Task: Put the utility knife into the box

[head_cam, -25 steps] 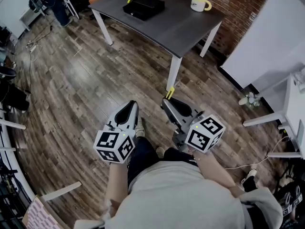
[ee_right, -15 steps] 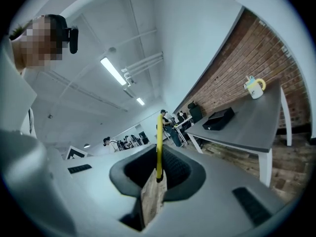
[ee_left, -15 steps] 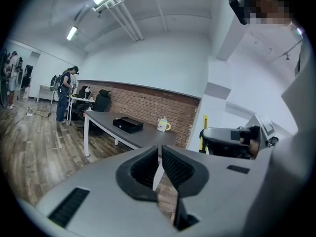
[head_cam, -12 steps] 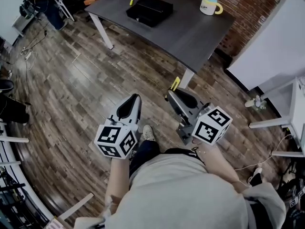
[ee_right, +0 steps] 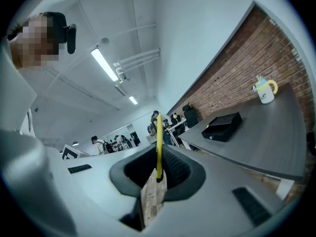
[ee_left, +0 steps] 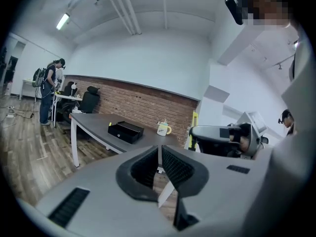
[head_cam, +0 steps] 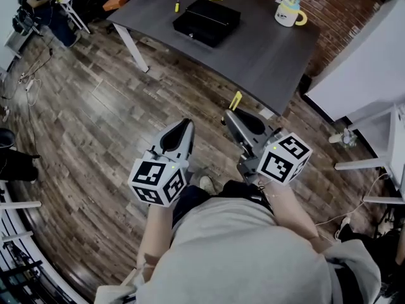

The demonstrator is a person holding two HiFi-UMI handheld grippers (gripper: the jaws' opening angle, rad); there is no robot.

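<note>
A dark grey table [head_cam: 266, 49] stands on a plank floor [head_cam: 82, 125] by a brick wall [head_cam: 342, 5]. The black box [head_cam: 207, 21] sits on it at my 12 o'clock, a mug [head_cam: 288, 12] at 1. My right gripper [head_cam: 231, 113] clamps the yellow utility knife [head_cam: 236, 99], whose rear end is hidden between the pads. My left gripper [head_cam: 186, 123] is closed and empty. A yellow bit [head_cam: 176, 6] beside the box is too small to identify.

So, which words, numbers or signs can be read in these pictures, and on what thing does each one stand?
No text can be read anywhere in these pictures.
On the marker cubes: only black and white square patterns, no letters.
On the mug: any print is too small to tell.
On the black box: no label shows.
On the yellow knife: no lettering shows.
</note>
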